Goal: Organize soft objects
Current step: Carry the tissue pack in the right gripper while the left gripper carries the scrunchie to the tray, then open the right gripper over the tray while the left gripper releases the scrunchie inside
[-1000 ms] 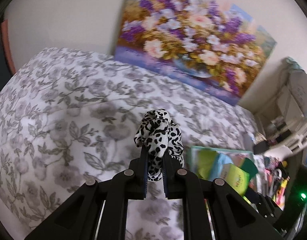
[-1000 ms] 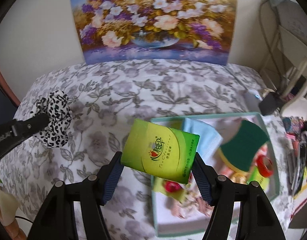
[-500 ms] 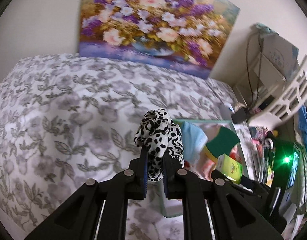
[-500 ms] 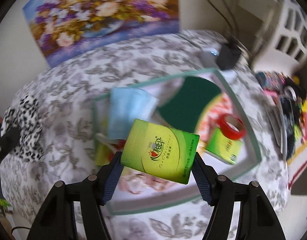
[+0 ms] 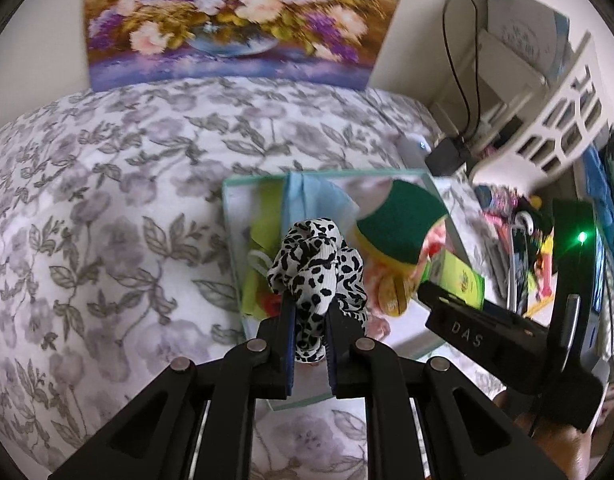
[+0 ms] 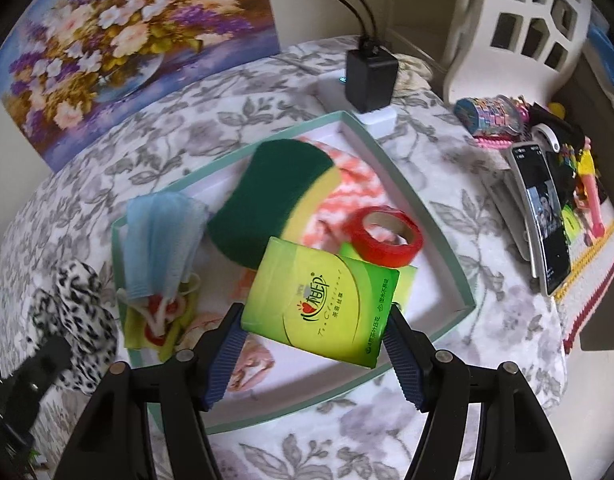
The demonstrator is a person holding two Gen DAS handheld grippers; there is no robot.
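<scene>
My left gripper [image 5: 310,312] is shut on a black-and-white spotted scrunchie [image 5: 315,264] and holds it above the near left part of a shallow teal-rimmed tray [image 5: 227,216]. The scrunchie also shows in the right wrist view [image 6: 73,308]. My right gripper [image 6: 315,334] is shut on a green tissue pack [image 6: 321,300], held above the tray [image 6: 447,248]. In the tray lie a blue face mask [image 6: 161,240], a green-and-yellow sponge [image 6: 275,188], a red tape roll [image 6: 383,236] and a second green pack [image 6: 355,254].
The tray sits on a floral grey-and-white cover [image 5: 107,220]. A flower painting [image 5: 235,20] leans on the wall behind. A black charger [image 6: 369,76], a phone [image 6: 543,216] and colourful clutter [image 6: 547,128] lie to the right. A white stool [image 6: 519,32] stands far right.
Both grippers have moved over the tray with their loads. The scrunchie came right from over the bare cover. The tissue pack hangs farther over the tray, which now looks closer.
</scene>
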